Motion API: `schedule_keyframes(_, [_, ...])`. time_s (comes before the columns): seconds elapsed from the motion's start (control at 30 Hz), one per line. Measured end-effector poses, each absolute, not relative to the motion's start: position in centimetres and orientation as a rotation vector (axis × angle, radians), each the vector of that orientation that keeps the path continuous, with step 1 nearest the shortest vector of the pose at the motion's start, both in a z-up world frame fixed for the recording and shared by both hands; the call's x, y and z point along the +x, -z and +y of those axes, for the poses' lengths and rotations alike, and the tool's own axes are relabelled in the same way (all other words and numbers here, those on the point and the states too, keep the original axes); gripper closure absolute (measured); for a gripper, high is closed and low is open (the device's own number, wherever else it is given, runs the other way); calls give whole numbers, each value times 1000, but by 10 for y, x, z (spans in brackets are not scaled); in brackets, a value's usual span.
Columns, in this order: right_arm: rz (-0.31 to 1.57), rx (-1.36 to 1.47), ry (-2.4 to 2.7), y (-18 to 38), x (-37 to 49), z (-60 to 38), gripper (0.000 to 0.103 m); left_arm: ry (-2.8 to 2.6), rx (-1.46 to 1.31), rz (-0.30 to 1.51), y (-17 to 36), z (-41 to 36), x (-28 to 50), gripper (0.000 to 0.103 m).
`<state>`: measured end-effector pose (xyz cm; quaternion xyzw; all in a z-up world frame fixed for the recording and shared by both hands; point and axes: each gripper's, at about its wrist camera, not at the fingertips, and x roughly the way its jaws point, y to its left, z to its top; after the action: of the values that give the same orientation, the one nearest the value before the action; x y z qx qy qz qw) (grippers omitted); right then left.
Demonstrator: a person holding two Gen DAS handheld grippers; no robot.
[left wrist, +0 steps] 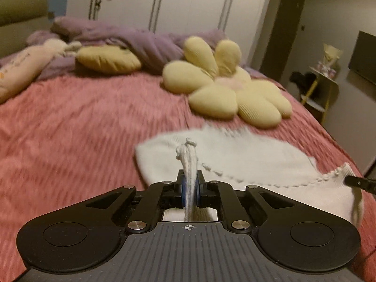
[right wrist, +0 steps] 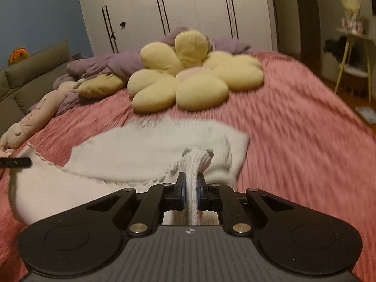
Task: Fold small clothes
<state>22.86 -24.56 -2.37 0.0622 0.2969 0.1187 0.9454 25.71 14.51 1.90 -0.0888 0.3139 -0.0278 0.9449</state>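
I hold the white knit garment [left wrist: 246, 157] at two points along its near scalloped edge: my left tool [left wrist: 190, 188] has its jaws pinched tight on a bunched tuft of the knit, and my right tool [right wrist: 190, 189] is clamped likewise on a second tuft further right. The near edge hangs raised between both grips while the far part rests on the pink bedspread [left wrist: 82, 122], just near of the yellow flower cushion [right wrist: 188, 77]. Paired grips keep the edge taut, I judge, so it can be carried over as a fold.
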Motion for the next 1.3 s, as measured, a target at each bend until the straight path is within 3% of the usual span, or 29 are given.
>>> schedule_keyframes(0.3, [652, 132, -150, 51, 312, -237, 95, -13, -241, 702, 17, 150, 329, 93])
schedule_keyframes(1.0, [626, -54, 14, 66, 446, -199, 96, -160, -116, 609, 28, 145, 445, 93])
schedule_keyframes(1.3, [608, -29, 100, 90, 471, -199, 96, -247, -79, 667, 73, 141, 467, 93])
